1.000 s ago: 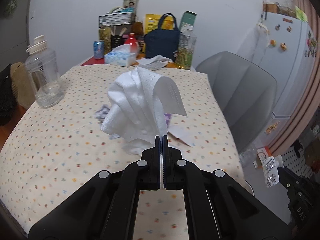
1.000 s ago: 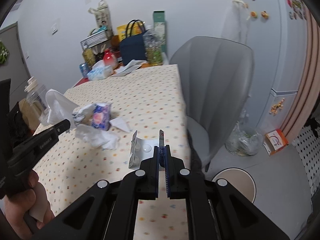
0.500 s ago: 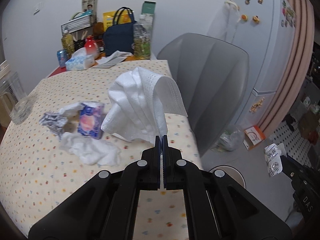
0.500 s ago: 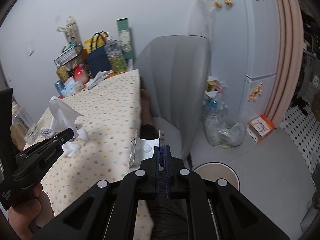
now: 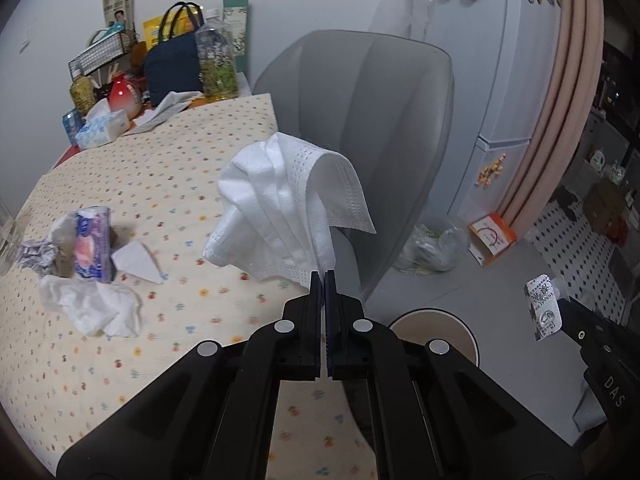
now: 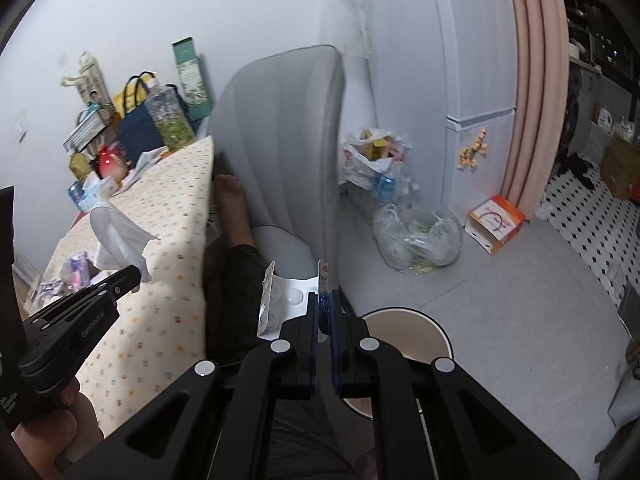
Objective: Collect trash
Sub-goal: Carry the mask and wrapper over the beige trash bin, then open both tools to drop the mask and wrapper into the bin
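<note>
Pinched between the closed jaws of the left gripper was a crumpled white face mask, held up over the edge of the dotted cream surface. A silver and white blister pack was clamped in the shut jaws of the right gripper, above a round beige bin on the grey floor. More crumpled white tissue and a purple wrapper were left lying on the surface.
</note>
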### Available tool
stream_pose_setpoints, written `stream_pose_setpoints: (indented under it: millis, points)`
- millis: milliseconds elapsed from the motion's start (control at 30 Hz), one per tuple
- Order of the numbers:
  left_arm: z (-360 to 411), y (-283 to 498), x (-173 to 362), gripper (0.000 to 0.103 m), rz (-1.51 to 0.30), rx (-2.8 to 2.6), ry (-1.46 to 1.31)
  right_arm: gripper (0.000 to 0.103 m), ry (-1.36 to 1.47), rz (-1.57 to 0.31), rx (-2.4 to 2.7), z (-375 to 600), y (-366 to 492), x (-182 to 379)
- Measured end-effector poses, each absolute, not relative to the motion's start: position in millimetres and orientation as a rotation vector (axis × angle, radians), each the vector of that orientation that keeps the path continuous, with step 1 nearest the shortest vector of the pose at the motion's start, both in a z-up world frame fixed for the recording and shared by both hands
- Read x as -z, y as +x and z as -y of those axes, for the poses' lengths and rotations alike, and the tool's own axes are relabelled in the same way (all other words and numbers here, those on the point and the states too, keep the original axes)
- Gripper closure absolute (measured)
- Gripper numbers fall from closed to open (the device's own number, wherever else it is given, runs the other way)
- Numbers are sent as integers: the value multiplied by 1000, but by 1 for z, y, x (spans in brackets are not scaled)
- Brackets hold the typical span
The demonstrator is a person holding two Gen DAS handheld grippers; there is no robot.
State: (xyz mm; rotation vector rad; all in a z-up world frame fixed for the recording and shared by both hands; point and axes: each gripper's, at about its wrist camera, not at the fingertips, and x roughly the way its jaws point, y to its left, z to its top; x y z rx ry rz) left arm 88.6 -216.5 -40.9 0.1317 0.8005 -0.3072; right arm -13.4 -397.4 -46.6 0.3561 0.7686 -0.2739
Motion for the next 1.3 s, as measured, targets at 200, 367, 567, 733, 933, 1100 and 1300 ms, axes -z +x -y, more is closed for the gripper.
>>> stream_pose_setpoints:
  millis: [200,367,567,733,933,1100,1300]
  points:
    - [244,96,56,101,-833,337,168,97,394,-796,308,425,-8,68]
    - [263,101,68,101,-856,348,199,93,428,-821,350,447,-2,88]
    - [285,104,81,101,-883,366,238,62,467,-826,390,471,-6,105]
    - [305,100,89,101,-896,393,265,62,482,-821,424,488,-15,107]
    - [337,91,96,101,-908,446,302,62,494,-811,469,505,-34,103]
    - [362,81,103,100,-926,497,322,60,505,-799,516,522,-50,100]
    - [384,73,112,100,-953,543,342,51,516,-780,557,537,-66,99]
